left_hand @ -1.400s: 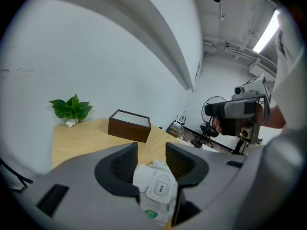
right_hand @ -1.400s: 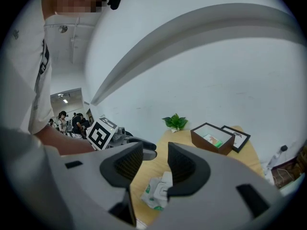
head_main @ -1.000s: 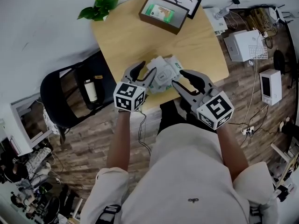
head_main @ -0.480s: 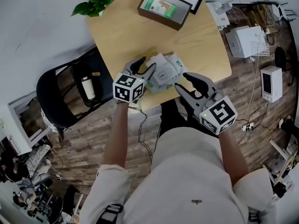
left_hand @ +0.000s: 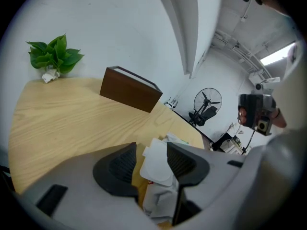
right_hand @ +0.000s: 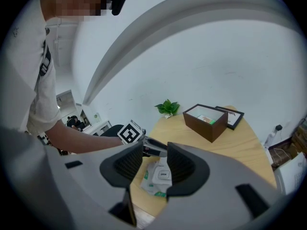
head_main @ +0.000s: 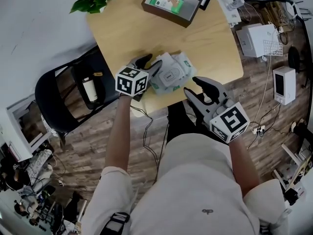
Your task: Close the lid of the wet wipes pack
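Head view: wet wipes pack (head_main: 172,75) at near edge of table (head_main: 127,28); left gripper (head_main: 151,61) parted around its white lid (left_hand: 156,164); right gripper (head_main: 191,84) parted, empty, off the table; lid likely best pressed flat until it seats.

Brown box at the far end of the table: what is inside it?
The brown box is open on top; a green-and-white packet lies inside. Anything under it is covered.
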Available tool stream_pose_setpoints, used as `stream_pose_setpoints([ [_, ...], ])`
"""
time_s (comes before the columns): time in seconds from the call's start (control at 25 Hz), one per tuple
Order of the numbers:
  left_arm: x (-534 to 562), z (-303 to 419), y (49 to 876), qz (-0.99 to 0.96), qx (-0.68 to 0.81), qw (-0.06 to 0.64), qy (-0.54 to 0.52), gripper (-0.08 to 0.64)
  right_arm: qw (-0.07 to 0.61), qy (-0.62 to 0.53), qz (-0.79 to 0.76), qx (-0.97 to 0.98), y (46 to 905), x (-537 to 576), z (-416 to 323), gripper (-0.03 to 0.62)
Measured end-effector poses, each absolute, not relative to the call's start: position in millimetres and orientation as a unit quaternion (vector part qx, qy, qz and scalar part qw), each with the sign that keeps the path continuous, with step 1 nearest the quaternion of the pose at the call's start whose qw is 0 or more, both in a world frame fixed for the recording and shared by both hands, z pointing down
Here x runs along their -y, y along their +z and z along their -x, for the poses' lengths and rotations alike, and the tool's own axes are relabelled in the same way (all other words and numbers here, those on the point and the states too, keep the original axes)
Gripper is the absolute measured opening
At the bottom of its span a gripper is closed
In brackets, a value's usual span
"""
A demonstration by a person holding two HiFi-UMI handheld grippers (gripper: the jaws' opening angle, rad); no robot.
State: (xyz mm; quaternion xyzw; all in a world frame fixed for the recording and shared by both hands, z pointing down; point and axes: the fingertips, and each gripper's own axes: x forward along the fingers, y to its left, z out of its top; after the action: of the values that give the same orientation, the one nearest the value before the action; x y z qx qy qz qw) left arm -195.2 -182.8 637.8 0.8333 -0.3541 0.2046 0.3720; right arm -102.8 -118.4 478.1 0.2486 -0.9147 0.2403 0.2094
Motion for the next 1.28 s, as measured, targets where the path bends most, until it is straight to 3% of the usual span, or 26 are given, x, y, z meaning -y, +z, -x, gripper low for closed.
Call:
stream_pose_setpoints([
  [0.6,181.3,183.8,658.1,-0.837,0.332,0.364,0.24,0.175,0.211,0.253,-0.251,0.91,485.7,110.4,98.9,0.152],
  [1.28,182.3,185.7,645.4,-0.85,0.334,0.327,0.246,0.109,0.219,0.247,-0.257,0.908,482.5,103.8,95.4,0.152],
])
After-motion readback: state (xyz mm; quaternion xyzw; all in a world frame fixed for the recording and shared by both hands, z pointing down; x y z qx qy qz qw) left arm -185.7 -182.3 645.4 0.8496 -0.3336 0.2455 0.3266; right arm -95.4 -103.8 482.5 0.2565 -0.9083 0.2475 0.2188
